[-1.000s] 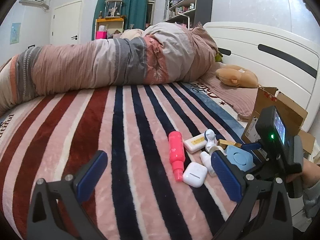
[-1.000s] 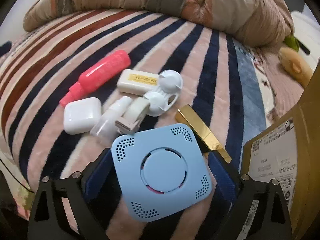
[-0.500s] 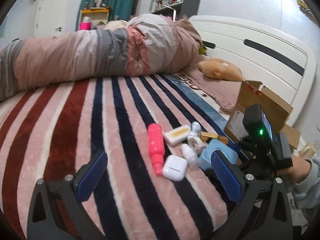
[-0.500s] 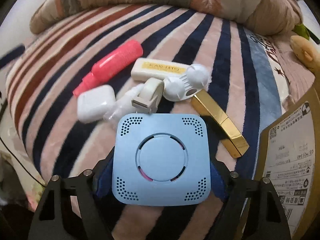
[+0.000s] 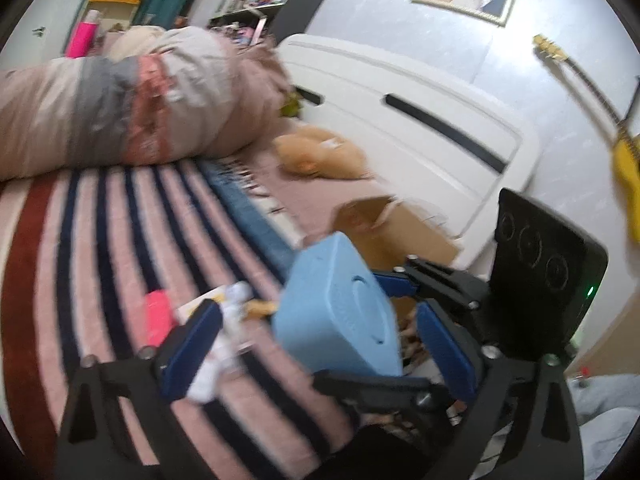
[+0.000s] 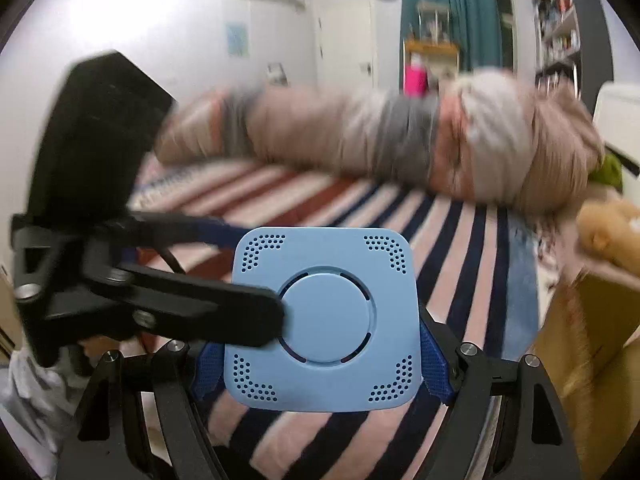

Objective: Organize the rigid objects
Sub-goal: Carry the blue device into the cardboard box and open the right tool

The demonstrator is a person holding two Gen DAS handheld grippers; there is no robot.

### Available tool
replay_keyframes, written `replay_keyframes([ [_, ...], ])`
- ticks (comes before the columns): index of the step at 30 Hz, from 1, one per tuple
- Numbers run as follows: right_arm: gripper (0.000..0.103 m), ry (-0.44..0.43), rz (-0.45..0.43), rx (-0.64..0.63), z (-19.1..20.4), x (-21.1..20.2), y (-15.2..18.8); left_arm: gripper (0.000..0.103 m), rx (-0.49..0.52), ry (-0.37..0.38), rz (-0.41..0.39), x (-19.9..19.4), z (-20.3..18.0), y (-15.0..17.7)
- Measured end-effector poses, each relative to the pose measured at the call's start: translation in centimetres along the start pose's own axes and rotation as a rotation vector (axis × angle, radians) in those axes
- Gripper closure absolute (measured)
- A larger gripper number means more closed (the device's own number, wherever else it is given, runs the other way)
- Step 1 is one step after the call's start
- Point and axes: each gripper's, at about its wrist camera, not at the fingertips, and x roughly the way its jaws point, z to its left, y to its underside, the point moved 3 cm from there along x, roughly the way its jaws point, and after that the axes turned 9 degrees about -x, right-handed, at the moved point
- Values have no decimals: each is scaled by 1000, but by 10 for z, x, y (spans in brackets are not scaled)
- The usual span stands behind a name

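Both right gripper (image 6: 320, 364) fingers clamped on blue square device (image 6: 324, 316); left gripper (image 5: 316, 356) spread, empty.

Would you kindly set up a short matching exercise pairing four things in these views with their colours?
Things:
1. square box held by the right gripper
2. cylinder lying on the striped blanket
3. guitar leaning against the wall
4. curtain

Colours:
A. yellow
B. teal
C. light blue
D. pink-red

Pairs: 1-C, 2-D, 3-A, 4-B
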Motion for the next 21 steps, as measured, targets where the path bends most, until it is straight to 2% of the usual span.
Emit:
replay_keyframes([
  [4,26,35,-78,-5,-12,-34,-6,37,46,2,-5,10,-48,-20],
  [7,26,63,-130,27,-34,-62,0,60,89,8,34,32,-79,-28],
  [11,26,113,-160,79,-66,-96,16,64,152,-6,78,70,-121,-36],
  [15,26,137,-122,171,-108,-109,36,65,236,-31,147,120,-150,-37],
  [18,26,170,-50,207,-137,-110,53,65,277,-59,229,163,-159,-33],
  [21,26,161,37,269,-162,-105,71,65,262,-69,306,194,-155,-30],
])
